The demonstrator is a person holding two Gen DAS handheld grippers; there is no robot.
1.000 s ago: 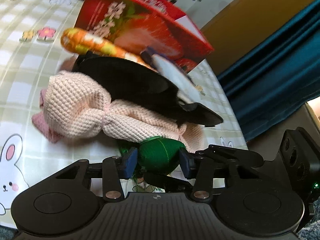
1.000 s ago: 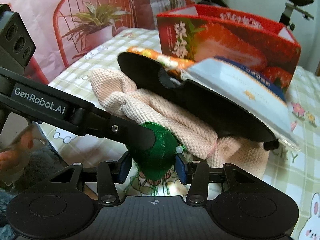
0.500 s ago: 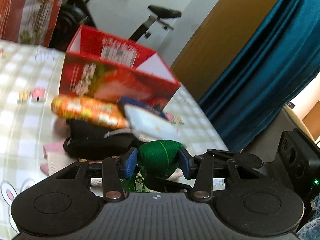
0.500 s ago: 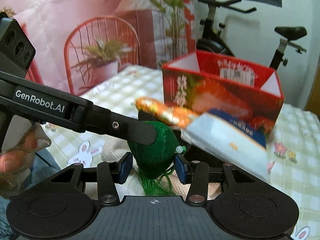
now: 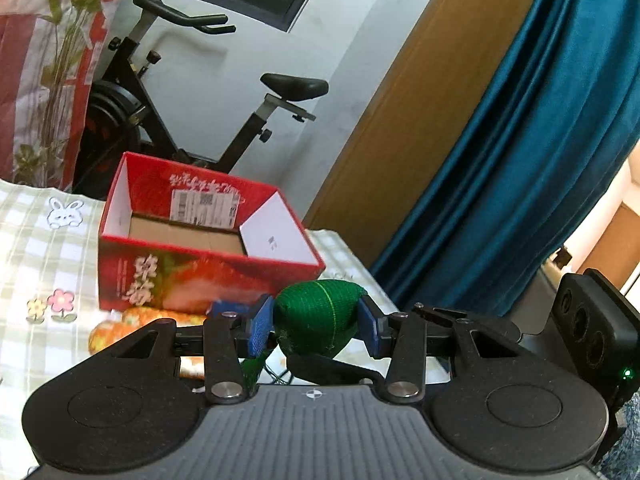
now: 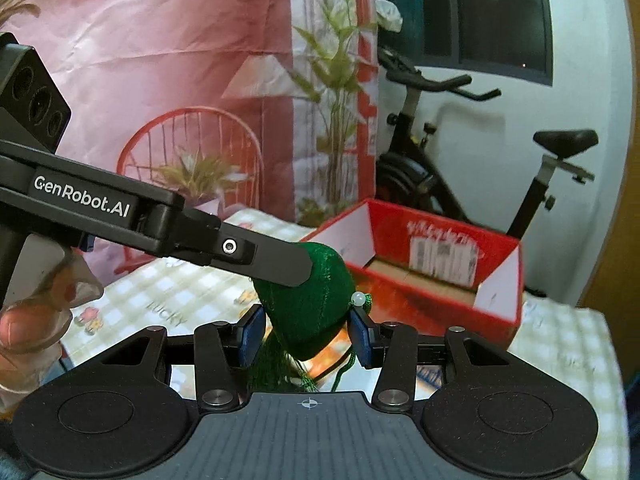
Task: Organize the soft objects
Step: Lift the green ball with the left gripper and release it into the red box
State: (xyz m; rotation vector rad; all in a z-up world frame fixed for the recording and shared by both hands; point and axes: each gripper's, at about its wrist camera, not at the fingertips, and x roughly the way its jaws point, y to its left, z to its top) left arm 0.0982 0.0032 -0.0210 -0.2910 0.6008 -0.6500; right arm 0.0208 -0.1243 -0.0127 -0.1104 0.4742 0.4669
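Observation:
A green stuffed sachet with a tassel [image 5: 318, 322] is held in the air between both grippers. My left gripper [image 5: 316, 326] is shut on it, its blue pads pressed on both sides. My right gripper [image 6: 306, 334] is shut on the same green sachet [image 6: 308, 304] from the other side, and the left gripper's finger [image 6: 260, 256] crosses above it. An open red cardboard box [image 5: 200, 240] stands on the checked tablecloth beyond; it also shows in the right wrist view [image 6: 432, 264]. An orange patterned soft roll [image 5: 132, 322] lies before the box.
The table has a green-checked cloth with bunny and flower prints [image 5: 44, 264]. An exercise bike [image 5: 192, 120] stands behind the table. A blue curtain [image 5: 540, 140] hangs at the right. A pink printed backdrop [image 6: 160, 80] hangs at the left.
Both grippers have lifted the green sachet up from the pile of soft things. The pink knit and black items have dropped out of view, and the open top of the red box now shows.

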